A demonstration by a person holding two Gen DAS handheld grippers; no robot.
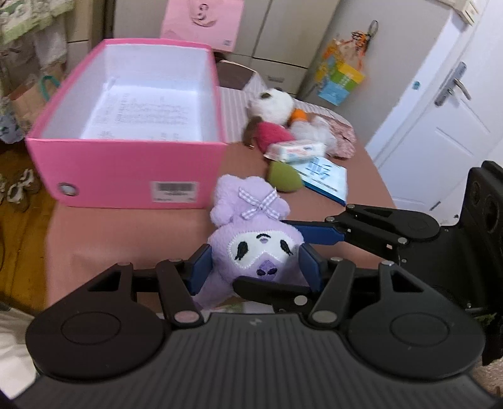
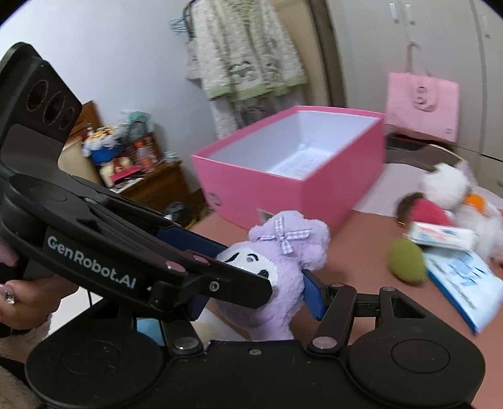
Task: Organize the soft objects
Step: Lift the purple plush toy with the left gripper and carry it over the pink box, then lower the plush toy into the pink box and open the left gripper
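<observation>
A purple plush toy (image 1: 256,242) with a white face and a checked bow is held above the brown table. My left gripper (image 1: 254,269) is shut on its sides, blue pads pressing the head. My right gripper (image 2: 254,289) is also shut on the same plush (image 2: 283,261), coming in from the right and crossing the left one. An open pink box (image 1: 125,163) with white inside and a sheet of paper on its floor stands behind the plush; it also shows in the right wrist view (image 2: 283,188).
On the table (image 1: 110,239) right of the box lie a white plush (image 1: 276,103), a pink-red plush (image 1: 273,135), a wipes pack (image 1: 295,151), a green soft object (image 1: 283,177) and a blue booklet (image 1: 327,179). A pink bag (image 1: 204,22) and cabinets stand behind.
</observation>
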